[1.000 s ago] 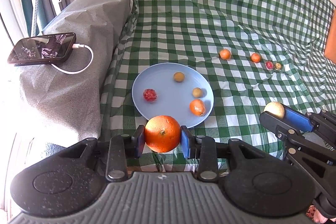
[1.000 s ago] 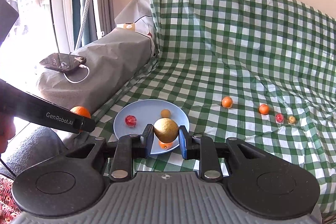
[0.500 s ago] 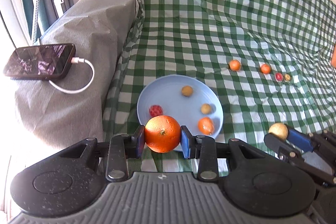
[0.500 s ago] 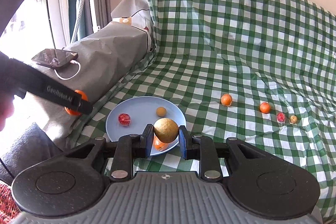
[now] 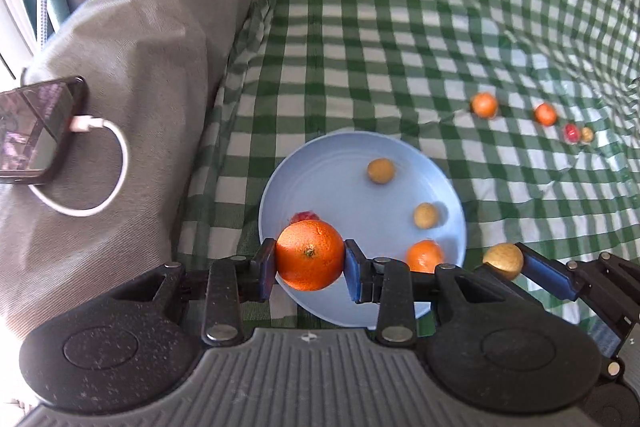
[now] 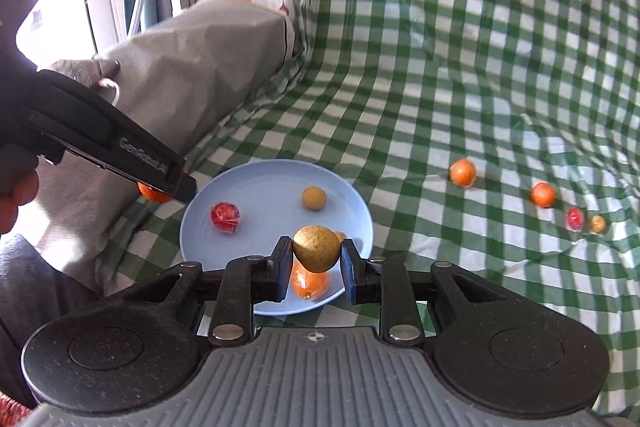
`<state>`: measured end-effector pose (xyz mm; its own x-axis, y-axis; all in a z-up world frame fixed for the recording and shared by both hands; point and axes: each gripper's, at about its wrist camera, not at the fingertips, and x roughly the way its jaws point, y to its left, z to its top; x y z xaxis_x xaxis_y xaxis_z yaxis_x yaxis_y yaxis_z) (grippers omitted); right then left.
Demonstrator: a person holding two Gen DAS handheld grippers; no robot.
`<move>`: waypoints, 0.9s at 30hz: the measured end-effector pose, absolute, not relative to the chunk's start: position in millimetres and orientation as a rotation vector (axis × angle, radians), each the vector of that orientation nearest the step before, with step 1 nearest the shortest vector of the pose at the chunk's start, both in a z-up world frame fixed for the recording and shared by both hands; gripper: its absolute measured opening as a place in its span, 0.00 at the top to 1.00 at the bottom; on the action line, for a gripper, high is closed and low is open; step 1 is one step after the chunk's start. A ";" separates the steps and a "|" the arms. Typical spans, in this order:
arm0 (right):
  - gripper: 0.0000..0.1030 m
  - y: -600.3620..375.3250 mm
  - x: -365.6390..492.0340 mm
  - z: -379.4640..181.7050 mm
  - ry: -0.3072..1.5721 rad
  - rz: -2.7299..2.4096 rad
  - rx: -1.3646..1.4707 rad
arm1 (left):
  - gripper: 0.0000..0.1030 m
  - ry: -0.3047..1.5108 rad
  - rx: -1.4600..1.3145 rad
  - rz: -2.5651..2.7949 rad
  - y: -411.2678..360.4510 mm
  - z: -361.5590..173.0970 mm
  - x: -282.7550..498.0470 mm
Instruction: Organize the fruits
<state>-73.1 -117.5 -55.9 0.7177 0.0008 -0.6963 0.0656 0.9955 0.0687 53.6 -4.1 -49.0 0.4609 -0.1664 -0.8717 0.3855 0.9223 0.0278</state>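
left gripper: pitched steeply down over the near-left rim of the blue plate; fingers clamped on a large orange from both sides.
right gripper: angled down over the plate's near edge, fingers closed on a small tan fruit.
plate contents: red fruit, two small tan fruits, small orange.
off-plate fruit: row of four on the green checked cloth, well right of the plate: orange, smaller orange, red one, tan one.
left view only: phone with white cable on the grey cover; right gripper enters from the right edge with its tan fruit just off the plate rim.
right view only: left gripper seen side-on at upper left, the person's hand on its handle; the red fruit shows whole here, while the large orange mostly hides it in the left view.
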 end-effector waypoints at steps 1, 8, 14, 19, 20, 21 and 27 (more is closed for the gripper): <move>0.74 -116.7 -67.8 -60.1 0.779 -0.028 0.086 | 0.62 1.043 0.244 -0.342 -5.8 -54.0 57.0; 0.74 -114.1 -33.5 -88.9 0.854 -0.001 0.059 | 0.62 1.083 0.295 -0.320 -11.9 -86.3 77.8; 0.68 -115.3 -13.6 -100.3 0.906 0.024 0.069 | 0.02 1.010 0.288 -0.322 -10.3 -81.6 81.2; 0.24 -117.0 -22.9 -83.3 0.879 0.015 0.078 | 0.00 0.963 0.299 -0.338 -3.4 -60.5 62.6; 0.21 -117.4 -28.4 -79.0 0.881 0.017 0.080 | 0.00 0.964 0.297 -0.336 -0.4 -57.8 56.6; 0.18 -117.2 -35.8 -75.3 0.884 0.015 0.085 | 0.00 0.965 0.294 -0.332 3.4 -55.7 50.0; 0.12 -109.8 -91.8 -56.9 0.899 0.016 0.093 | 0.00 0.981 0.267 -0.298 31.4 -44.0 2.9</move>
<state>-91.8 -109.8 -56.9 0.6227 0.0524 -0.7807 0.0252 0.9959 0.0870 2.9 31.4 -44.0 0.5218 -0.1266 -0.8436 0.3647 0.9271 0.0864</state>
